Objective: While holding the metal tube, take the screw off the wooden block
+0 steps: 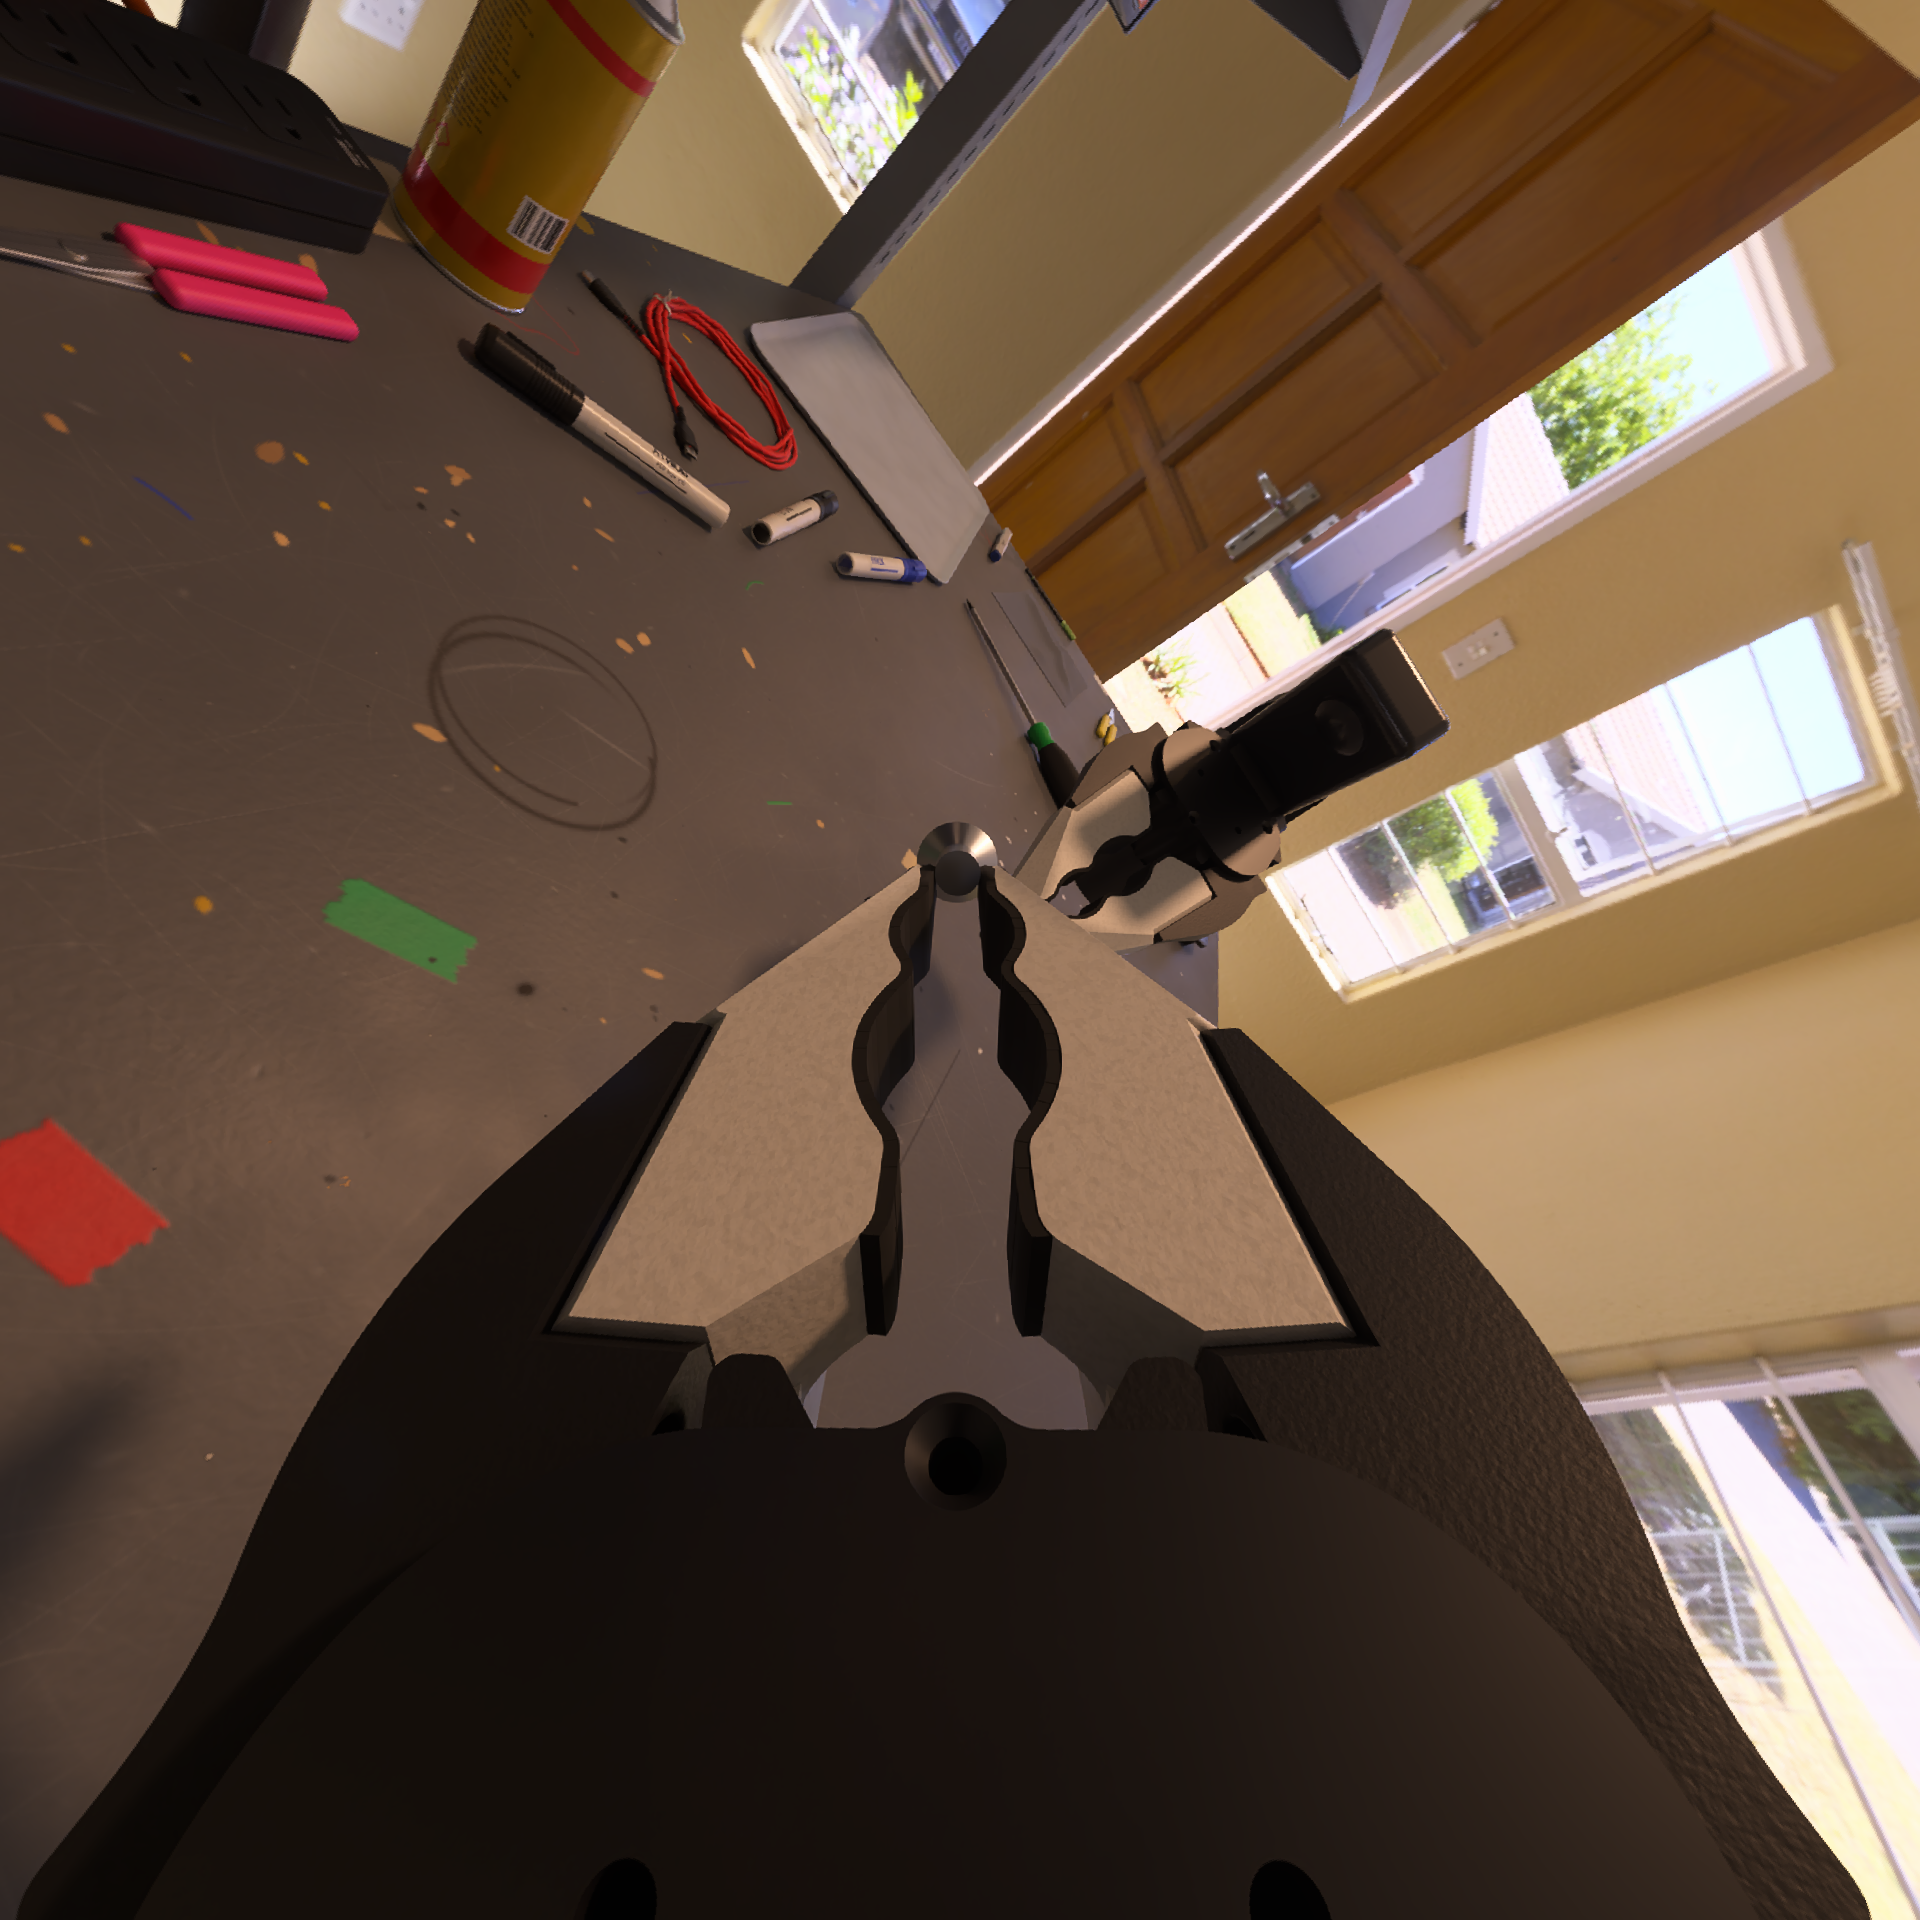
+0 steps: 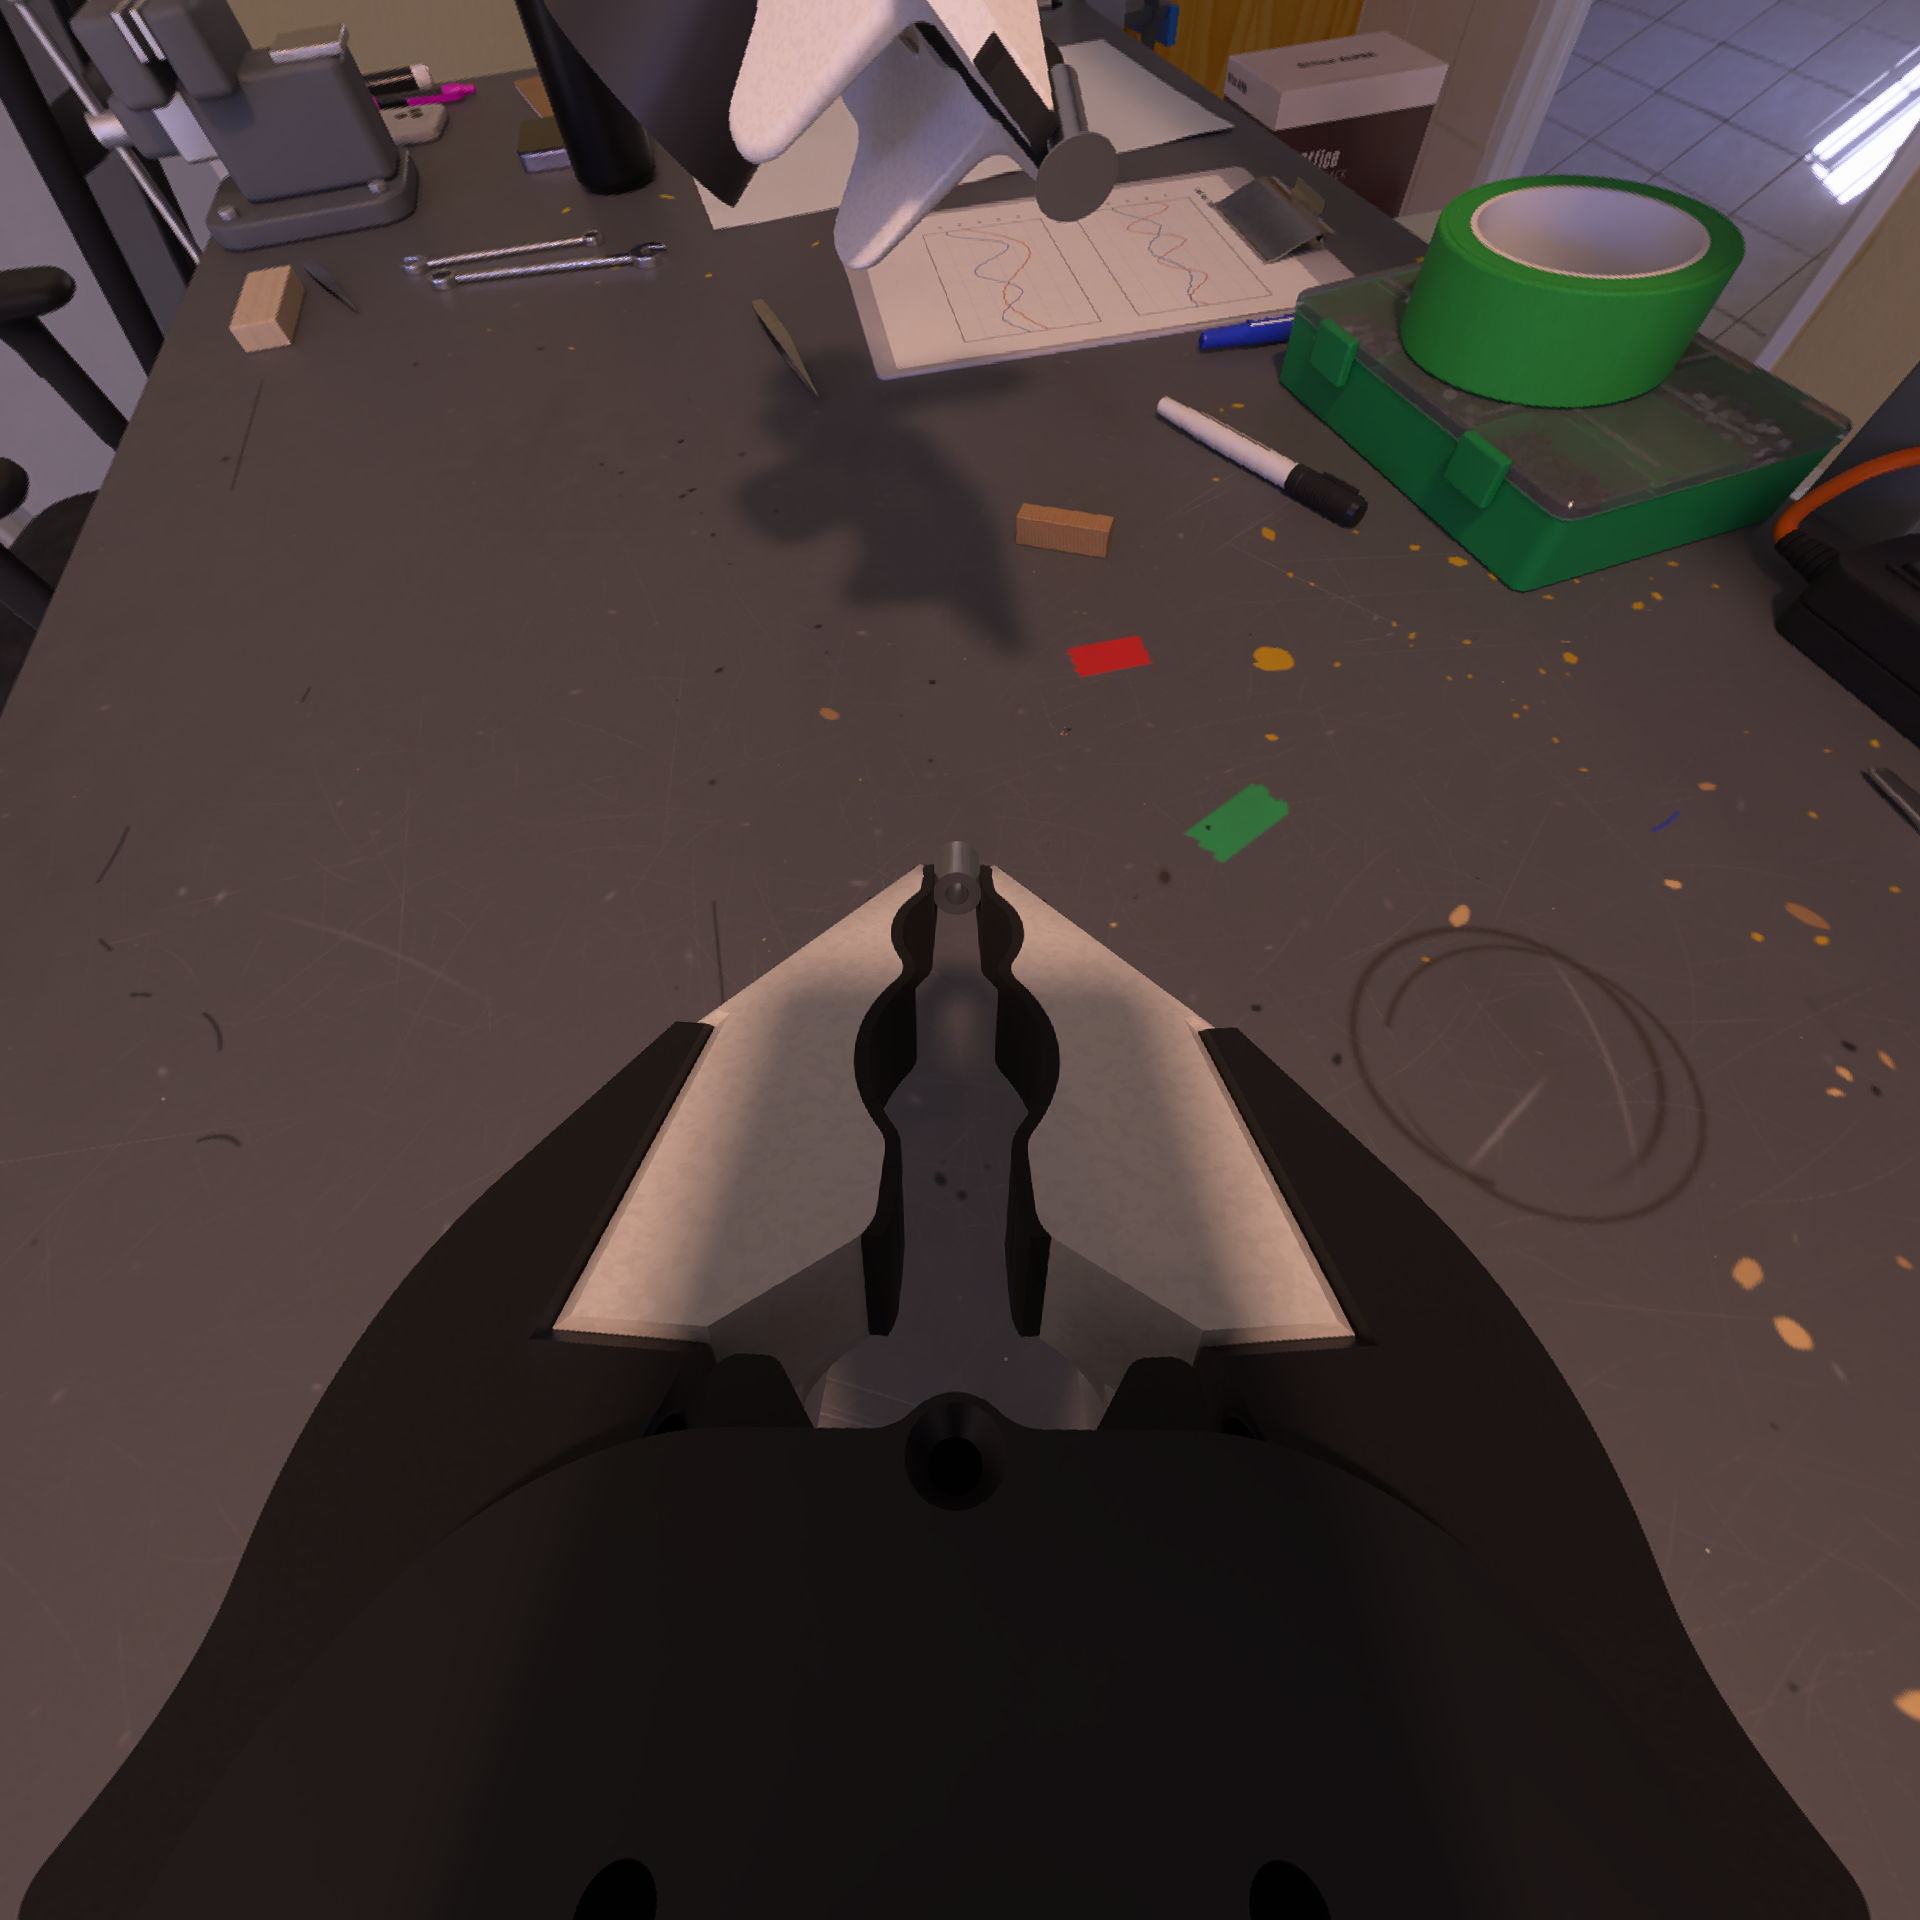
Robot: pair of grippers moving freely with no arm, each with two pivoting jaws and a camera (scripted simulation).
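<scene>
Above the table (image 2: 520,727), left jaws pinching the half-hidden metal tube (image 1: 956,854), right's the screw (image 2: 957,881).

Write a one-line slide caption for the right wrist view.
Right tongs pinch a small screw above the grey workbench; left tongs hold a metal tube aloft.
</scene>
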